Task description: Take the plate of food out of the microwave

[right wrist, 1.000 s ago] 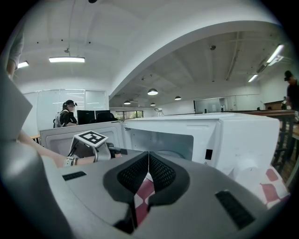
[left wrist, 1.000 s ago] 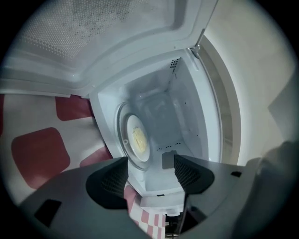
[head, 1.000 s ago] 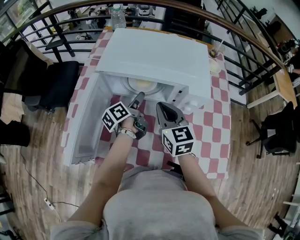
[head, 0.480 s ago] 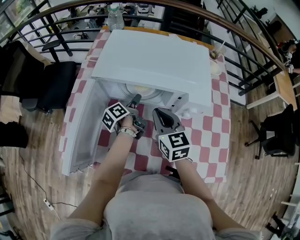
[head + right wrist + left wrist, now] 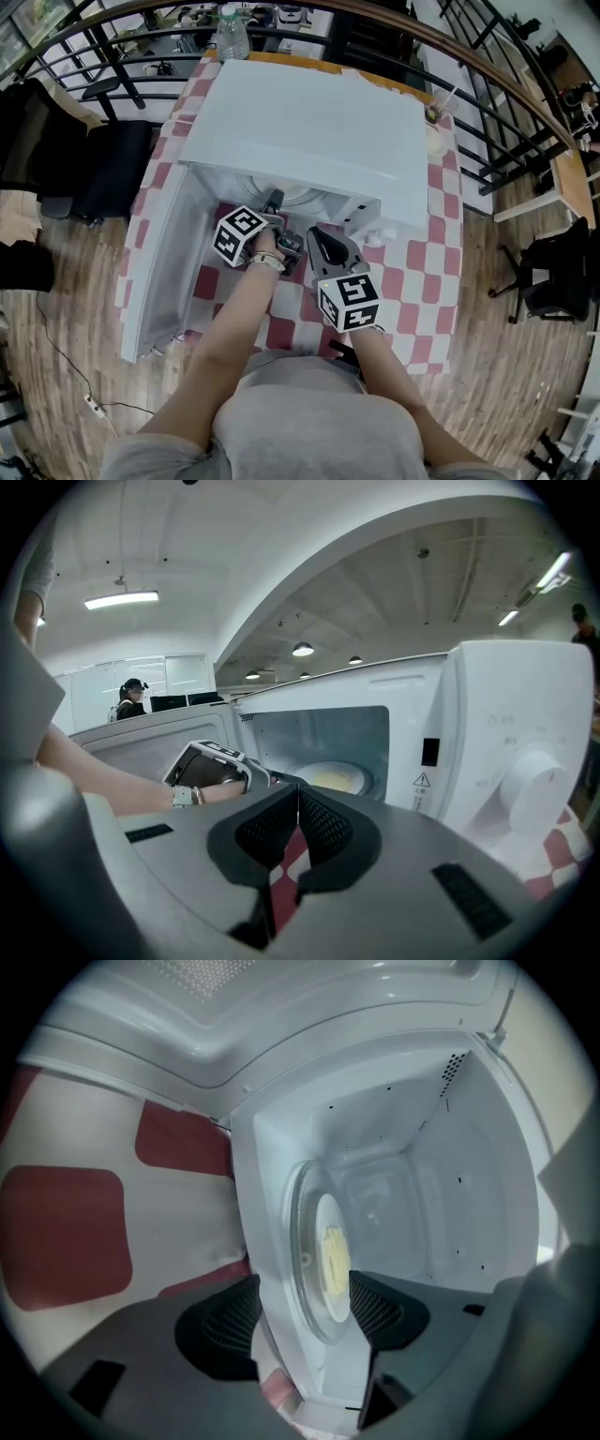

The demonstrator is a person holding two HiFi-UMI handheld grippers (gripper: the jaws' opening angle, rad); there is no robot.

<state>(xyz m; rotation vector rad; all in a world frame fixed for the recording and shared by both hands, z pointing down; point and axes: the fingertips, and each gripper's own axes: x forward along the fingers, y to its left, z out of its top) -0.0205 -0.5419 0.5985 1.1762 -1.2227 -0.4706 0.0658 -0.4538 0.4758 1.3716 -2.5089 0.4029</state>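
Observation:
The white microwave (image 5: pixel 309 122) stands on the red-checked table (image 5: pixel 427 272) with its door (image 5: pixel 155 267) swung open to the left. Inside, a white plate with yellow food (image 5: pixel 330 1258) lies on the glass turntable (image 5: pixel 302 1241); the plate (image 5: pixel 330 778) also shows in the right gripper view. My left gripper (image 5: pixel 274 201) reaches into the mouth of the cavity, jaws open. Its pads (image 5: pixel 380 1307) stand either side of the sill and the plate's near edge without pressing on them. My right gripper (image 5: pixel 323 242) hovers over the table in front of the microwave, shut on nothing.
The control panel with a round knob (image 5: pixel 530 780) is on the microwave's right side. A water bottle (image 5: pixel 232 36) and a cup with a straw (image 5: pixel 433 120) stand at the table's back. A black chair (image 5: pixel 112 173) sits left, railings behind.
My left gripper has moved forward from the table into the microwave's opening. The right gripper has shifted slightly left and back, still shut.

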